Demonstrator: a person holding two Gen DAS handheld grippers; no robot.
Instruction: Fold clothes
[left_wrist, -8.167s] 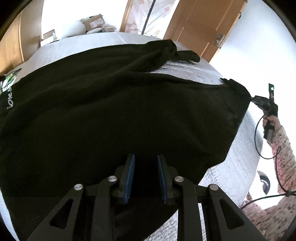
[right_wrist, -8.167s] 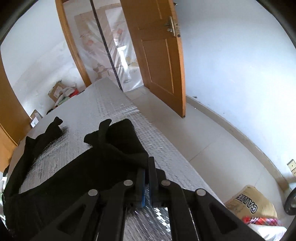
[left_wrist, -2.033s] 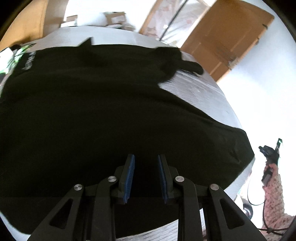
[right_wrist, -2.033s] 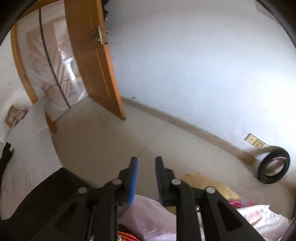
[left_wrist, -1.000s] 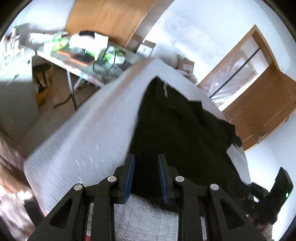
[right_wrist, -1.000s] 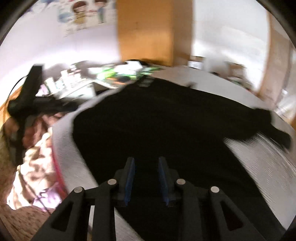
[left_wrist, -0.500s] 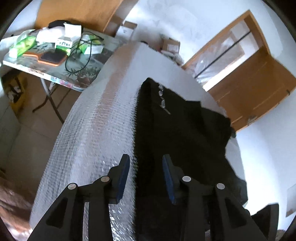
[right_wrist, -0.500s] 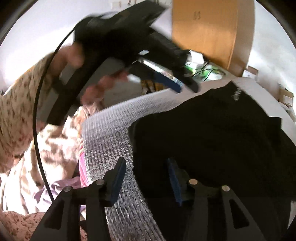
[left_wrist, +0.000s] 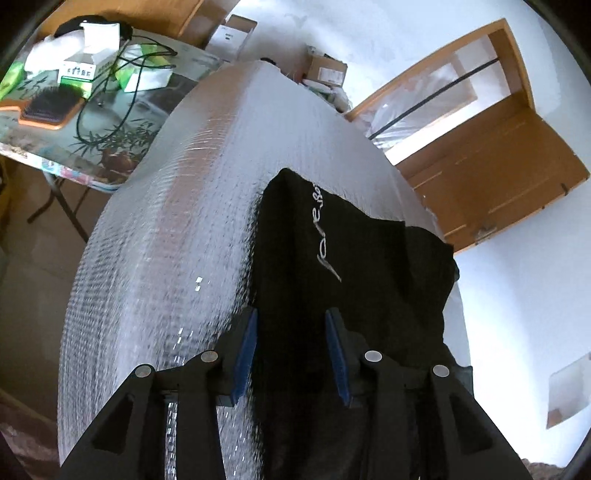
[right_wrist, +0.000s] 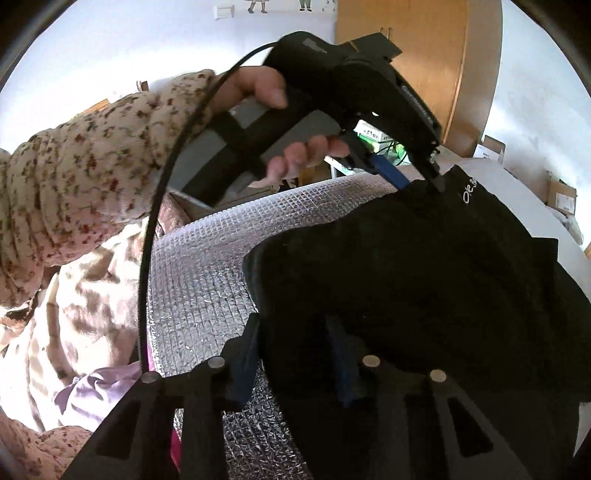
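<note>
A black garment (left_wrist: 354, 258) with white script lies on a silver quilted mat (left_wrist: 177, 258). My left gripper (left_wrist: 291, 350) stands open over the garment's left edge, with black cloth below and between its blue pads (left_wrist: 245, 354). In the right wrist view the same left gripper (right_wrist: 421, 182), held by a hand (right_wrist: 266, 92), straddles the far hem near the script. My right gripper (right_wrist: 293, 362) has a folded corner of the garment (right_wrist: 406, 277) between its fingers. Its jaws are closing, and a gap still shows at the left pad.
A cluttered side table (left_wrist: 110, 147) with boxes, cables and a brush stands left of the mat. Cardboard boxes (left_wrist: 325, 70) and a wooden door (left_wrist: 498, 177) are beyond it. A floral sleeve (right_wrist: 92, 166) and loose bedding (right_wrist: 74, 332) lie left of the mat's near corner.
Both grippers swung in to the garment's near edge. The left jaws widened and moved along the hem. The right jaws opened around the corner fold and have narrowed since.
</note>
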